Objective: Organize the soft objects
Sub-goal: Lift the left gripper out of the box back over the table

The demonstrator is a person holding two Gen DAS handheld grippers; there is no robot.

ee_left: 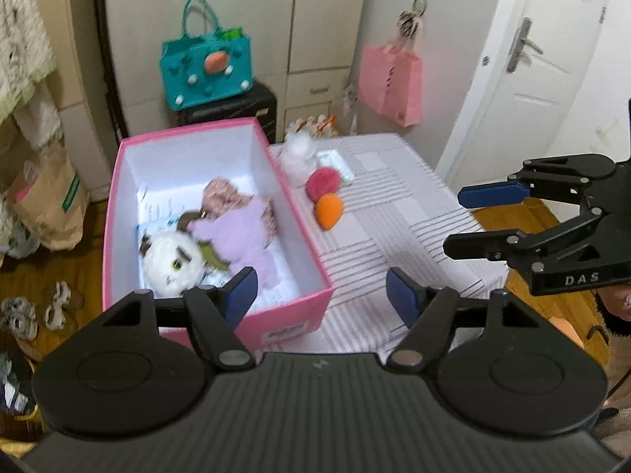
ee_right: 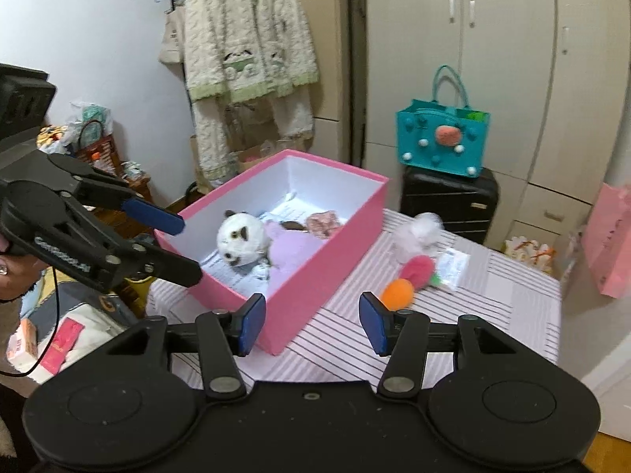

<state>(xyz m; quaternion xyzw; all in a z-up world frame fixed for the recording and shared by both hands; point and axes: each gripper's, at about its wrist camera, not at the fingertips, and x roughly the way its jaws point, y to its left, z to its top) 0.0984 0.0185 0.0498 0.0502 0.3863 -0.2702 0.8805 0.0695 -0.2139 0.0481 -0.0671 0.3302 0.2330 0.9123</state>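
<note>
**Ana:** Which step are you on?

**Me:** Between picks, I'd judge. Going left to right: my left gripper (ee_left: 321, 295) hangs above the near right corner of the pink box (ee_left: 118, 213), jaws spread wide, holding nothing. My right gripper (ee_right: 311, 323) is over the striped table (ee_right: 493, 295) just beside the box, also wide open and empty.

**Ana:** What's already in the box?

**Me:** I count three soft things: a white cat-face plush (ee_right: 241, 242), a lilac plush (ee_right: 294, 250) lying against it, and a pink-brown knitted piece (ee_right: 323, 224) toward the back. Papers line the floor under them.

**Ana:** And still out?

**Me:** Three on the table, clustered right of the box: a white fluffy toy (ee_right: 418, 236), a magenta pom-pom (ee_right: 418, 270), and an orange ball (ee_right: 398, 293) nearest me. A small white packet (ee_right: 453, 266) lies just beside them; I can't tell whether it counts as soft.

**Ana:** Next move?

**Me:** I reckon the right gripper should drop onto the orange ball. It touches the magenta one, so I'd come from above and close gently to avoid dragging both.
</note>
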